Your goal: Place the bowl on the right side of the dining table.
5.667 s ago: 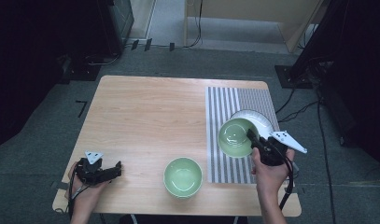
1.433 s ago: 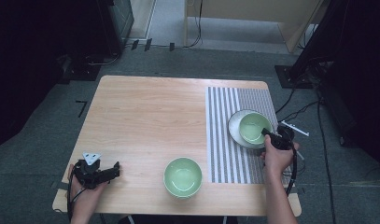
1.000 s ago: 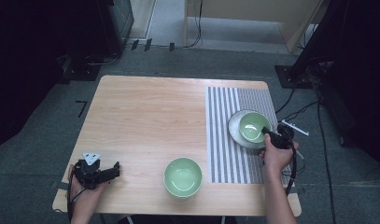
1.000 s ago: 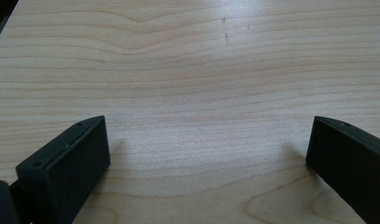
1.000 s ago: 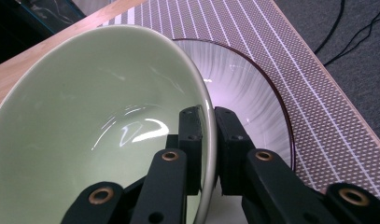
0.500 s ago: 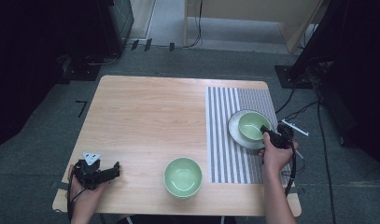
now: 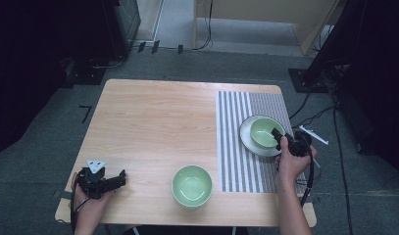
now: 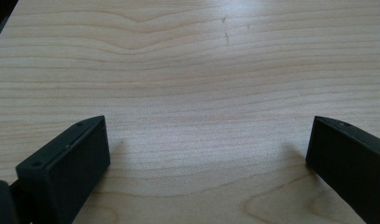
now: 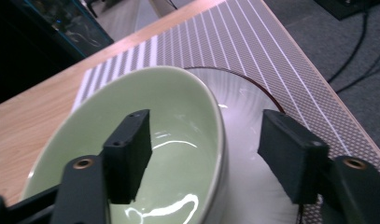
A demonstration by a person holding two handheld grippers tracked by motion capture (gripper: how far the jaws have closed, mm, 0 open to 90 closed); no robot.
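Lowered from mid-air, the green bowl (image 7: 263, 132) now sits on the white plate (image 7: 248, 141) — right gripper (image 7: 283, 138) spread, straddling its rim. Left gripper (image 8: 206, 154) rests wide open on the table (image 7: 153, 122).

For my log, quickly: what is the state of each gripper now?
Left gripper: open, holding nothing.
Right gripper: open, jaws straddling the green bowl's rim.

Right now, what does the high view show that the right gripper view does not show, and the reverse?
High view: a second green bowl on bare wood near the front edge, and the left gripper resting at the table's front left corner.

Right gripper view: the right gripper's jaws stand open, astride the bowl's rim, one inside, one outside.

Both: the green bowl on the white plate, on the striped mat.
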